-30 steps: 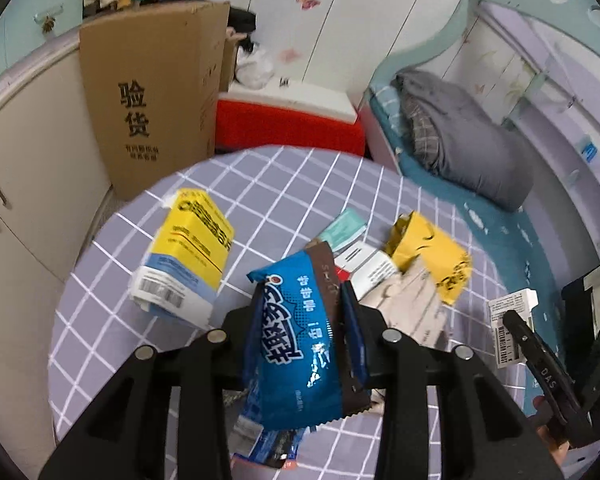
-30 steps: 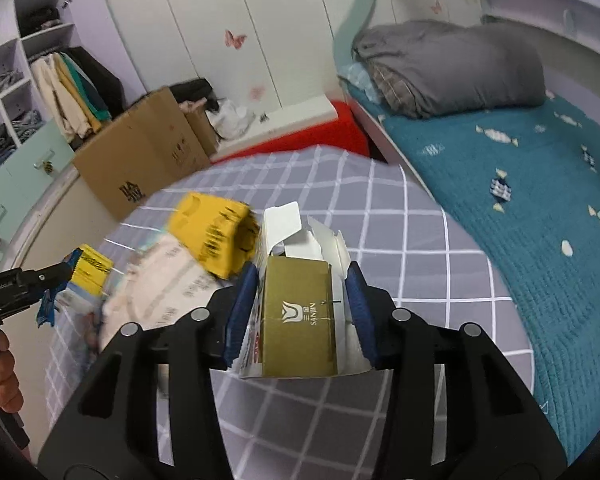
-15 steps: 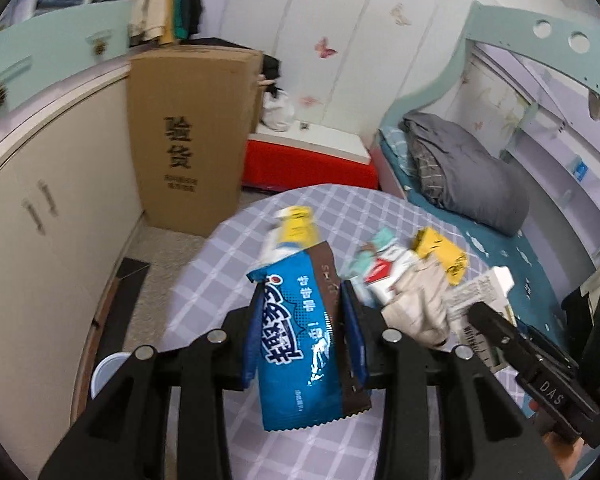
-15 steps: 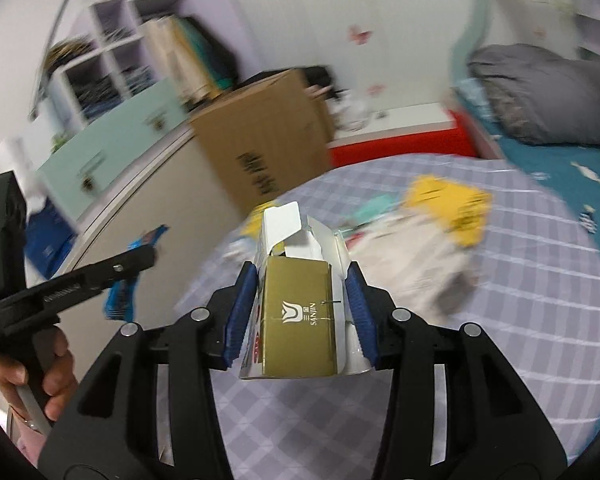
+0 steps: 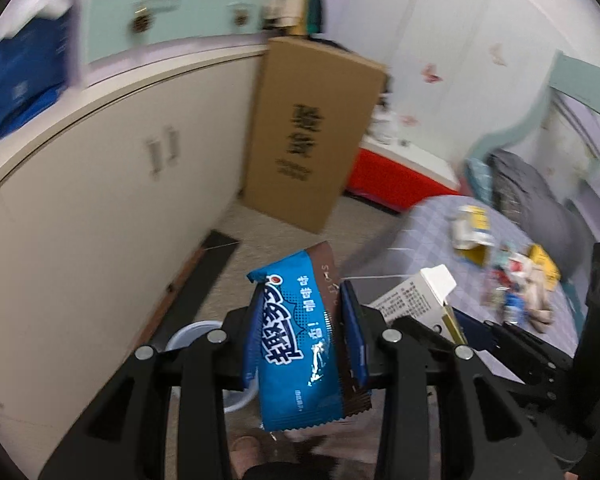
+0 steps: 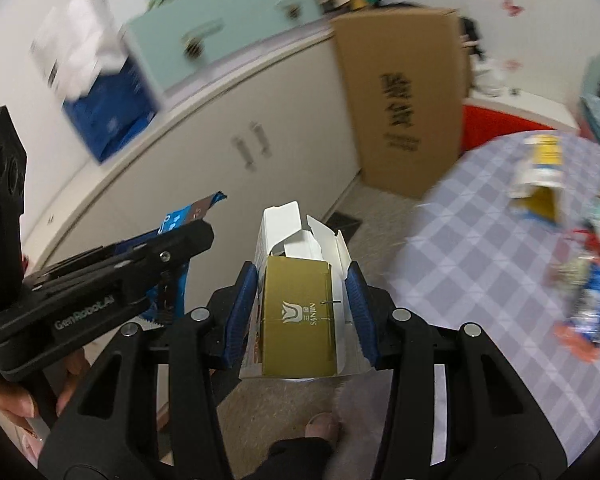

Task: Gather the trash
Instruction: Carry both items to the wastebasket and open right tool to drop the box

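My left gripper [image 5: 300,328] is shut on a blue and brown snack wrapper [image 5: 296,344] and holds it in the air over the floor, above a white bin rim [image 5: 192,330]. My right gripper [image 6: 302,312] is shut on an opened gold and white carton [image 6: 298,320], also over the floor; the carton shows in the left wrist view [image 5: 416,300] too. The left gripper and its wrapper [image 6: 180,220] sit to the left in the right wrist view. More trash [image 5: 512,272] lies on the round checked table [image 6: 480,280] to the right.
White cabinets [image 5: 100,200] run along the left. A tall cardboard box [image 5: 312,140] stands on the floor beyond, with a red and white box [image 5: 396,172] behind it. A yellow carton [image 6: 540,176] lies on the table. A foot [image 6: 320,426] is below.
Both grippers have swung left off the table and now hang over the floor by the cabinets, each still holding its piece of trash. The table has shifted to the right of both views.
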The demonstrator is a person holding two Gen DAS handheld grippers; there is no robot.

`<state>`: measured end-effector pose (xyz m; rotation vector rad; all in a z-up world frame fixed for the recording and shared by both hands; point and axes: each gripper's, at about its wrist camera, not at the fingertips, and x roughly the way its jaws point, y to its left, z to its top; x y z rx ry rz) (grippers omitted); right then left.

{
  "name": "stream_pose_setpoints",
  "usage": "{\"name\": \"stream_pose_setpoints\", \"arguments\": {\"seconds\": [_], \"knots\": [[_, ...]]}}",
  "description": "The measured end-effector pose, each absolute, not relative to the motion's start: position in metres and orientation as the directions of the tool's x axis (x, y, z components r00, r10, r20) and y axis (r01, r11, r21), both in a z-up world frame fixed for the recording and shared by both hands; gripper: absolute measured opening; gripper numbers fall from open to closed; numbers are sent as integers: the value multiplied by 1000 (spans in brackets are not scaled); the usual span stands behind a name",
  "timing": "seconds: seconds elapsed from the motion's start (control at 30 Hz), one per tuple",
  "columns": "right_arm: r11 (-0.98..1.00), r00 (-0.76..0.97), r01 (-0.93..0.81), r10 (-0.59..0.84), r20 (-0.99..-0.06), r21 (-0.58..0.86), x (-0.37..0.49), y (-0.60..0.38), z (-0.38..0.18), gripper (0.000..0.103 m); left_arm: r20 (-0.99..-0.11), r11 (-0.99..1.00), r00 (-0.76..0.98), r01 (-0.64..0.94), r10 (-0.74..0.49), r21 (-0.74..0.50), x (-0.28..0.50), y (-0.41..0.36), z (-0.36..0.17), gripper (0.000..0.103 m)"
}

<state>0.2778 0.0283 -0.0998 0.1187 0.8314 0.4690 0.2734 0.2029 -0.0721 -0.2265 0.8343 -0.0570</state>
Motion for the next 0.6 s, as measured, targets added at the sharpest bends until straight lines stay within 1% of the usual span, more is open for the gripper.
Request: {"name": "stream_pose_setpoints", "arguments": {"seconds": [0.07,0.2,0.4,0.43,0.47,0.53,0.6], "knots": [[891,561,-380,434,-705,246,281,61,-114,45,-746,971,658,-91,-107,-220,274,234,-89,36],[878,495,-417,435,-752,234,294,108,-145,45,-789,958,611,-182,-64,-219,274,283,-127,36],[859,385,-449,433,-815,245,321,162,-202,48,-850,936,526,-297,-5,-189,280,335,-186,36],[858,373,-448,434,-820,250,324,168,-210,55,-856,933,517,-305,-6,-191,281,339,-193,36],[862,366,-445,422,-829,242,329,175,-219,66,-862,929,506,-314,-9,-194,282,345,-200,36],[865,365,-445,413,-835,233,333,181,-231,71,-875,923,483,-333,-11,-195,285,351,-215,36],[870,357,-437,399,-845,226,336,183,-243,74,-884,919,467,-341,-19,-200,287,355,-229,36]]}}
